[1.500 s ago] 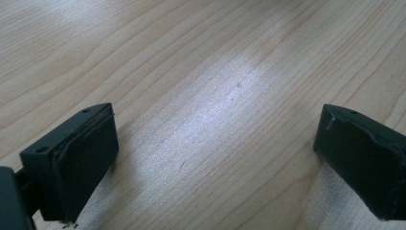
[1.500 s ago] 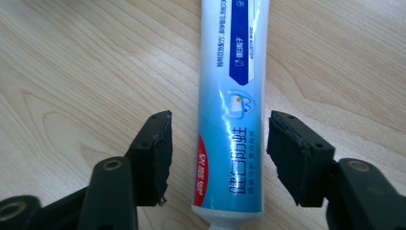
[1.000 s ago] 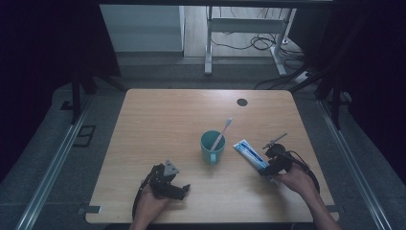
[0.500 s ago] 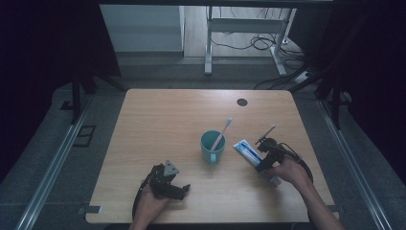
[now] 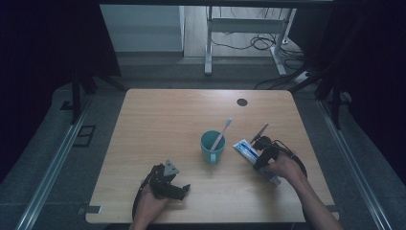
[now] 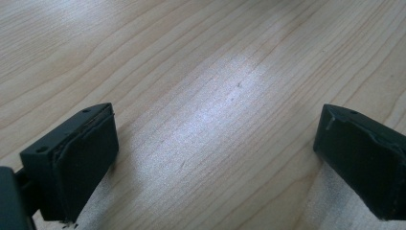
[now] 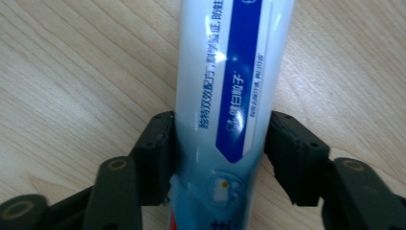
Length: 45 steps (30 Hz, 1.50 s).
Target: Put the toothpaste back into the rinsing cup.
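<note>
A white and blue toothpaste tube [image 5: 244, 148] lies flat on the wooden table [image 5: 167, 120], right of a teal cup [image 5: 212, 146] holding a white toothbrush [image 5: 224, 129]. My right gripper [image 5: 261, 155] sits over the tube. In the right gripper view the tube [image 7: 230, 72] runs between the jaws of my right gripper [image 7: 220, 153]. The jaws have just been closing, and both pads now touch its sides. My left gripper [image 5: 184, 189] rests near the table's front edge. In the left gripper view its jaws [image 6: 215, 158] stand wide apart over bare wood.
A small black round cap [image 5: 242, 102] is set into the tabletop at the back right. Beyond the far edge are a desk frame [image 5: 208, 43] and cables [image 5: 258, 43] on the floor. Dark space flanks both sides of the table.
My right hand has slid left along the toothpaste tube toward the cup, and its gripper now straddles the tube. The left gripper, cup and toothbrush have not moved.
</note>
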Each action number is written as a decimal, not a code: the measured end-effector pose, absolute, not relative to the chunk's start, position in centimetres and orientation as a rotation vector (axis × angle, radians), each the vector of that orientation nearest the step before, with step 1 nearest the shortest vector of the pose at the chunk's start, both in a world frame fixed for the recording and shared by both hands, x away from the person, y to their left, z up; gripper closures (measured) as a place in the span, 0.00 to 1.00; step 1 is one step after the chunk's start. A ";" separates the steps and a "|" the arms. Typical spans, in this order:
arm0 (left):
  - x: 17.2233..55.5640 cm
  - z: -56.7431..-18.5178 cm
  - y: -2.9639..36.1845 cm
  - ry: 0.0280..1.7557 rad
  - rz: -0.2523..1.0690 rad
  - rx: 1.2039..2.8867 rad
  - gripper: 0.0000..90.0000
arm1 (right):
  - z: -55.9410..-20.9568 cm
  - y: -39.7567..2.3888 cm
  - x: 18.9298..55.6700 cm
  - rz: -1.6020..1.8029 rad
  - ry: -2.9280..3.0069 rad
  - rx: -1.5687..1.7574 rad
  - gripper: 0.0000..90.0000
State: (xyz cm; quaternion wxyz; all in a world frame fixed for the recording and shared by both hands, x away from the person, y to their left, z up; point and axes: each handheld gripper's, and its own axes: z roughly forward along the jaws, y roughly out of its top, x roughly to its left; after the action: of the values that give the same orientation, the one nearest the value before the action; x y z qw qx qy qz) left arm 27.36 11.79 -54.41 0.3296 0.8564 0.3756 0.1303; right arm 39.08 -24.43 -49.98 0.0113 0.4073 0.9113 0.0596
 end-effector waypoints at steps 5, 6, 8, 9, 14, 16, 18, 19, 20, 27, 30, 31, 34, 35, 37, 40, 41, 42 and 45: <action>27.4 -54.4 11.8 0.982 0.341 2.241 0.02 | -50.0 -24.2 39.5 0.146 2.846 1.304 0.56; 27.4 -54.4 11.8 0.982 0.341 2.241 0.02 | -50.0 -24.2 39.5 0.146 2.846 1.304 0.56; 27.4 -54.4 11.8 0.983 0.341 2.241 0.02 | -49.9 -24.2 39.5 0.138 2.840 1.325 0.59; 27.4 -54.4 11.8 0.982 0.341 2.241 0.02 | -49.9 -24.2 39.6 0.129 2.837 1.328 0.62; 27.4 -54.4 11.8 0.982 0.341 2.241 0.02 | -49.3 -24.1 39.7 0.112 2.844 1.331 0.74; 27.4 -54.4 11.8 0.982 0.341 2.241 0.02 | -49.1 -24.0 39.7 0.105 2.844 1.330 0.77; 27.4 -54.4 11.8 0.982 0.341 2.241 0.02 | -49.0 -24.0 39.7 0.104 2.847 1.325 0.78; 27.4 -54.4 11.8 0.980 0.342 2.242 0.02 | -49.0 -24.1 39.7 0.105 2.853 1.312 0.78; 27.4 -54.4 11.8 0.980 0.342 2.242 0.02 | -49.0 -24.1 39.7 0.105 2.853 1.312 0.78; 27.4 -54.4 11.8 0.978 0.343 2.243 0.02 | -47.6 -24.1 39.3 0.174 2.848 1.288 0.79; 27.4 -54.4 11.8 0.981 0.341 2.241 0.02 | -47.2 -24.2 39.2 0.199 2.837 1.281 0.79; 27.3 -54.4 11.8 0.984 0.340 2.240 0.02 | -46.8 -24.4 39.0 0.227 2.831 1.287 0.79; 27.4 -54.4 11.8 0.983 0.340 2.240 0.02 | -46.5 -24.6 38.8 0.257 2.826 1.273 0.79; 27.4 -54.4 11.8 0.984 0.340 2.240 0.02 | -46.3 -24.6 38.7 0.268 2.821 1.267 0.79; 27.4 -54.4 11.8 0.983 0.340 2.240 0.02 | -46.2 -24.7 38.6 0.278 2.818 1.270 0.79; 27.4 -54.4 11.8 0.984 0.340 2.240 0.02 | -45.8 -24.9 38.3 0.329 2.811 1.256 0.79; 27.4 -54.4 11.8 0.984 0.340 2.240 0.02 | -45.5 -25.1 38.2 0.359 2.801 1.250 0.79; 27.4 -54.4 11.8 0.984 0.340 2.240 0.02 | -45.5 -25.1 38.2 0.359 2.801 1.250 0.79; 27.4 -54.4 11.8 0.983 0.340 2.240 0.02 | -45.1 -25.3 37.9 0.393 2.786 1.235 0.79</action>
State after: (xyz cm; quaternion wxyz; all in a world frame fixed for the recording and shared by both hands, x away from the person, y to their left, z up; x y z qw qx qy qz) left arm 27.35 11.79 -54.41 0.3294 0.8563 0.3759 0.1300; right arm 37.89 -25.31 -45.14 0.0346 0.4017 0.9062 0.1278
